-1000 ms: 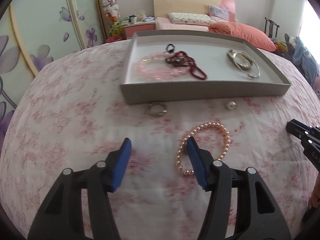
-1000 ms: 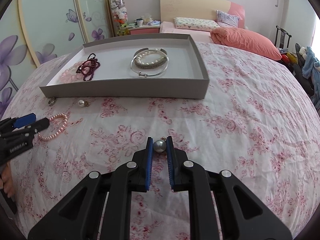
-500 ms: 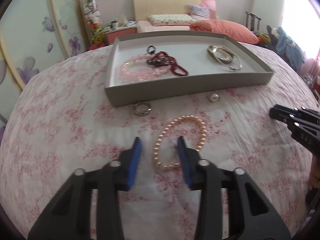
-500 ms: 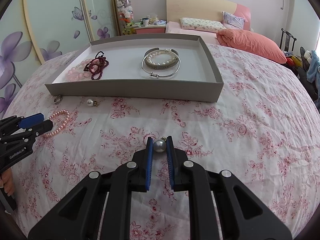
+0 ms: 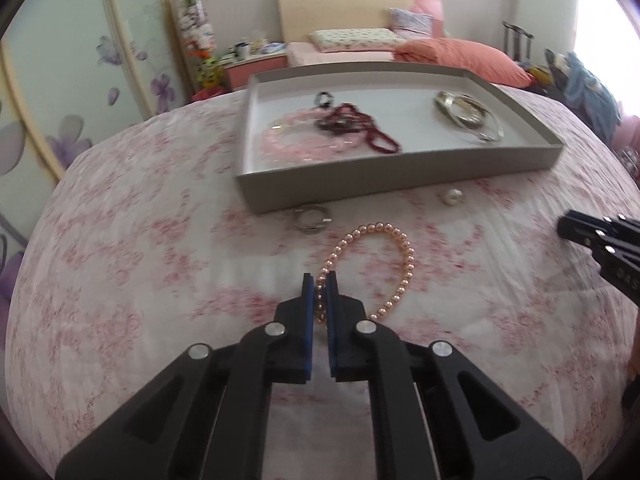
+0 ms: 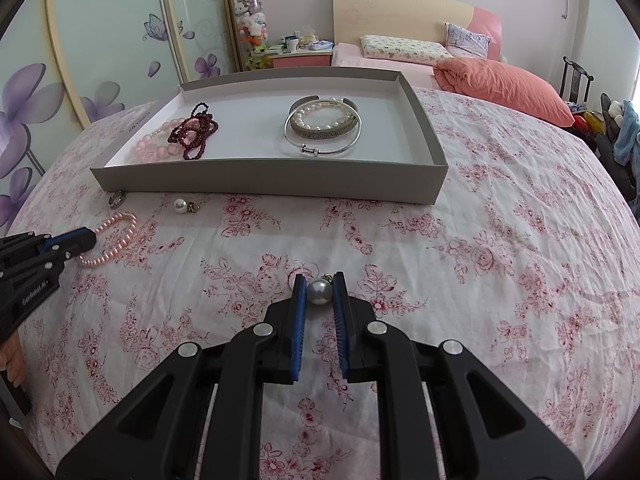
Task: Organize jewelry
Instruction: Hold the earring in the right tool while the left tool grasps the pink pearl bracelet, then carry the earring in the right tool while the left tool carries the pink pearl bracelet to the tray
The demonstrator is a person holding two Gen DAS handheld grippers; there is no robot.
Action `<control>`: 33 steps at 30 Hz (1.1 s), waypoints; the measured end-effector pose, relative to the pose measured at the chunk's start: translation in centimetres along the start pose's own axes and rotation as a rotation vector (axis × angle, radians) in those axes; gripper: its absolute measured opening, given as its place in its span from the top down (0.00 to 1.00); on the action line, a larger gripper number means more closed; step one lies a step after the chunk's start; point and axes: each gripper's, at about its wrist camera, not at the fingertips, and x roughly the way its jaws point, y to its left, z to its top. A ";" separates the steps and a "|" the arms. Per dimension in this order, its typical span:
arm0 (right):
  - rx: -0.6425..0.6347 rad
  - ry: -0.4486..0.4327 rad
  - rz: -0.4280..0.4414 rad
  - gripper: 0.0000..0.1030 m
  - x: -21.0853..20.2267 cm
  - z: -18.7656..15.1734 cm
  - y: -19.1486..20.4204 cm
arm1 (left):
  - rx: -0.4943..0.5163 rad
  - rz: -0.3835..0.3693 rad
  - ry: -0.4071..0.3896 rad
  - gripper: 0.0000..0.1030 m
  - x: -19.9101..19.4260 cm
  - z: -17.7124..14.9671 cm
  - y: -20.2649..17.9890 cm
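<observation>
The left gripper [image 5: 319, 280] has just squeezed shut on the near side of the pink bead bracelet [image 5: 400, 258], ready to lift it. The right gripper [image 6: 319, 285] pinches a grey pearl earring [image 6: 319, 292]. Farther away, the grey tray [image 6: 256, 178] holds sorted jewelry.

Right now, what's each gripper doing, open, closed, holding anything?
Left gripper: closed on the pink pearl bracelet.
Right gripper: closed on the grey pearl earring.

Daylight floods in from the blown-out window [image 5: 600, 32] far right; left wrist view smears with blur, right stays crisp; fisheye edges bend darkly.
</observation>
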 end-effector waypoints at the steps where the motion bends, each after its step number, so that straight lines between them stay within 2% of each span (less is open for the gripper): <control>1: -0.001 0.000 0.001 0.86 0.0 0.0 0.1 | -0.008 0.004 -0.003 0.93 0.0 0.0 0.3; 13: -0.025 0.001 0.000 0.86 0.6 0.5 1.4 | -0.103 0.005 0.006 0.93 -0.3 -0.2 0.8; 24: -0.033 0.001 -0.006 0.86 0.6 0.5 1.4 | -0.082 0.043 -0.005 0.93 -0.3 -0.3 0.3; 33: -0.032 0.001 -0.006 0.86 0.6 0.5 1.4 | -0.105 0.013 -0.006 0.93 -0.3 -0.3 0.6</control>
